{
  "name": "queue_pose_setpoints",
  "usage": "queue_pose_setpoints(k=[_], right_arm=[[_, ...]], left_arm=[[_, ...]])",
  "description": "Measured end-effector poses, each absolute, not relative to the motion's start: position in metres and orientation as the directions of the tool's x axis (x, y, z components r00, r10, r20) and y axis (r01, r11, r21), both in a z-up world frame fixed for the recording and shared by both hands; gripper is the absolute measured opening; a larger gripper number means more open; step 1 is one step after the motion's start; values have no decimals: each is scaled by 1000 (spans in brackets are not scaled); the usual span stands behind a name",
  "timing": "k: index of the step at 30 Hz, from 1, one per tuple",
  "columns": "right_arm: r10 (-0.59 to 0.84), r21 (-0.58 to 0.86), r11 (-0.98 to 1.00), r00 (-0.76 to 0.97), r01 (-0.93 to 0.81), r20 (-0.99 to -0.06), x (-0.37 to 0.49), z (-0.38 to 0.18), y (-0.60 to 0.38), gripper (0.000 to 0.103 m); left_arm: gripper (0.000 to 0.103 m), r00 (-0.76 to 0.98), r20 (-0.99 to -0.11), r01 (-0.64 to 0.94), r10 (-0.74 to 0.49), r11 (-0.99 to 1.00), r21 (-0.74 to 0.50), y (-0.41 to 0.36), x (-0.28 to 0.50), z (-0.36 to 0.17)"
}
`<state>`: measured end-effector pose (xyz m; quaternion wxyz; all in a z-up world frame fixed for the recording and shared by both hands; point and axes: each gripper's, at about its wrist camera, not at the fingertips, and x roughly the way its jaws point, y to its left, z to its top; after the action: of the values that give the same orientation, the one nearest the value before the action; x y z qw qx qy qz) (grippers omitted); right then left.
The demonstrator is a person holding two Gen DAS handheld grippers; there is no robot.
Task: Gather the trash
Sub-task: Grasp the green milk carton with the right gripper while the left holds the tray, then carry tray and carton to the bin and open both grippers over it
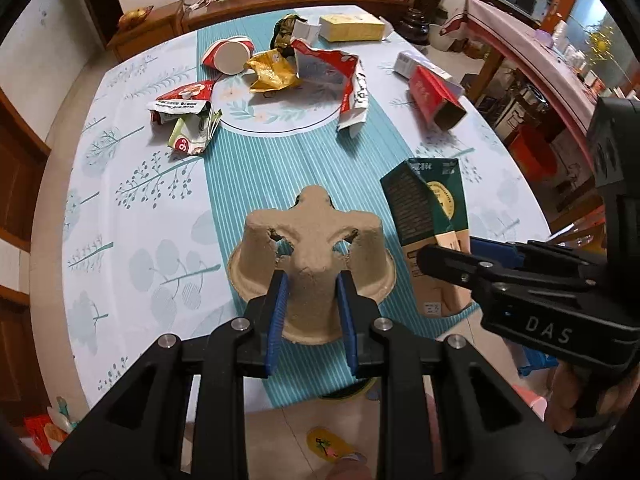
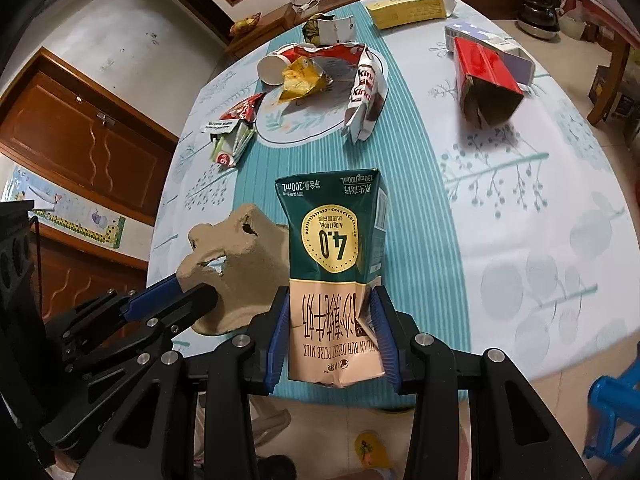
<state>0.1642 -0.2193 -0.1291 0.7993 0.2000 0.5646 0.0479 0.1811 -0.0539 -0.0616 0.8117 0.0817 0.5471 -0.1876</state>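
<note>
My left gripper (image 1: 312, 304) is shut on a brown pulp cup holder (image 1: 316, 248), held at the near table edge; the holder also shows in the right wrist view (image 2: 236, 264). My right gripper (image 2: 330, 328) is shut on a green and beige milk carton (image 2: 340, 264), seen in the left wrist view too (image 1: 432, 220). Further trash lies on the table: a red paper cup (image 1: 230, 54), a yellow wrapper (image 1: 272, 70), a torn red and white wrapper (image 1: 352, 88), a crumpled snack packet (image 1: 184, 116), and a red open box (image 1: 436, 98).
The round table carries a teal striped cloth (image 1: 256, 184). A yellow box (image 1: 352, 26) and a white box (image 1: 412, 62) lie at the far side. A wooden sideboard (image 1: 280, 4) stands behind. Floor shows below the near table edge, with a blue stool (image 2: 616, 404) at right.
</note>
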Motion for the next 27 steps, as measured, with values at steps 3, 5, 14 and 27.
queue_pose_setpoints(k=[3,5,14,27], right_arm=[[300,377,912,367,159,-880,149,-125,-213,39],[298,377,913,374,156,-878,138,-120,-209,39],[260,359,918,429,168,-865,75,-95,-189,39],[223,330,910,376,251,-900,-45,-125,-163,39]], left_arm=[[21,345,-911,401,-227,913,-75,-47,168,-53],[21,357,-903,410,-239,909,-78,-42,157,-46],[21,389,-877,446,-284,891,-91,-18,94,-23],[22,293,-901,453,-320,876,-164,9,-7,-56]])
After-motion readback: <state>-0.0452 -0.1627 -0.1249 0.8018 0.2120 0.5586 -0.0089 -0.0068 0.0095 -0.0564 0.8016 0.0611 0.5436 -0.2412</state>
